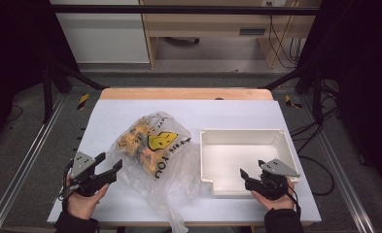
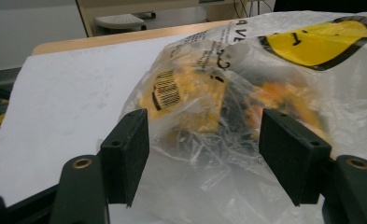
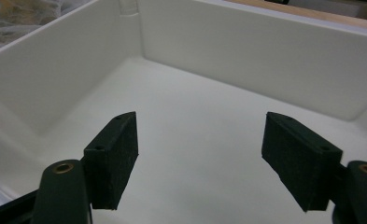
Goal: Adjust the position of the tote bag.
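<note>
While both sets of jaws stand wide with nothing between the pads, the left gripper (image 1: 107, 167) sits at the near left of the table, its tips at the edge of the plastic bag (image 1: 154, 150), and the right gripper (image 1: 251, 174) hangs over the near right corner of the white tray (image 1: 286, 145).

In the left gripper view the crinkled film of the bag (image 2: 246, 93) spreads between and beyond the two black pads without being pinched. In the right gripper view the jaws look down into the tray (image 3: 274, 60), whose smooth floor lies bare ahead, walled on the far side and to the left.

Bag and tray lie side by side on the white table cover (image 1: 130, 109), the bag's loose skirt just reaching the tray's left wall. Open cover remains behind both and at the far left; the wooden table edge (image 1: 186, 93) runs along the back.

The bag's tail is cut off at the bottom of the high view. Its contents are hard to make out through the film: yellow and orange packets, one with a barcode (image 2: 166, 89), under a printed yellow face (image 1: 161, 141). The tray is rigid, rectangular, with a stepped near left corner.
</note>
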`<state>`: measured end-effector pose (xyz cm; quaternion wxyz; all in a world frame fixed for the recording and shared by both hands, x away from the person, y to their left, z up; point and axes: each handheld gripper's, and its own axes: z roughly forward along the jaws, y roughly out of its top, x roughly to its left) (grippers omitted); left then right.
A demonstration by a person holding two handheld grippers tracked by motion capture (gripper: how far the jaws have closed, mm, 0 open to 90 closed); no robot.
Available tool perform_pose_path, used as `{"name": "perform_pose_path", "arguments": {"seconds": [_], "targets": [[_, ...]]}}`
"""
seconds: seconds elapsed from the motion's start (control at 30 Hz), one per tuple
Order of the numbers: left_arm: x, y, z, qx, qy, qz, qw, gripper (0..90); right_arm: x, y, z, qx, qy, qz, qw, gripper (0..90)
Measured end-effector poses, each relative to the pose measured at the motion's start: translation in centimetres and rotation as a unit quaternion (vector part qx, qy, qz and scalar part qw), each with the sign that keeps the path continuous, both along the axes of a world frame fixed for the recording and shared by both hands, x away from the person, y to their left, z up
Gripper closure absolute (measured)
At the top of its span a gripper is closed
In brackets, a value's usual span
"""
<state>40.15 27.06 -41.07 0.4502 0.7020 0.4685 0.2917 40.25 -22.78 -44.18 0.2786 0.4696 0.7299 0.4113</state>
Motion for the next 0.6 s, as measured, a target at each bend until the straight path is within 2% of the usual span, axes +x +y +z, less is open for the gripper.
{"name": "perform_pose_path", "arguments": {"seconds": [0.4,0.6], "targets": [[-1.0,-2.9,0.4,-0.004,-0.007,-0.039,0.9992,35.0,-0.1,0.2,0.2,0.001,0.000,0.004,1.0000,31.0],[-1.5,-4.3,0.4,-0.002,-0.005,-0.057,0.9984,34.9,-0.1,0.3,0.2,-0.002,-0.003,0.007,1.0000,32.2]]}}
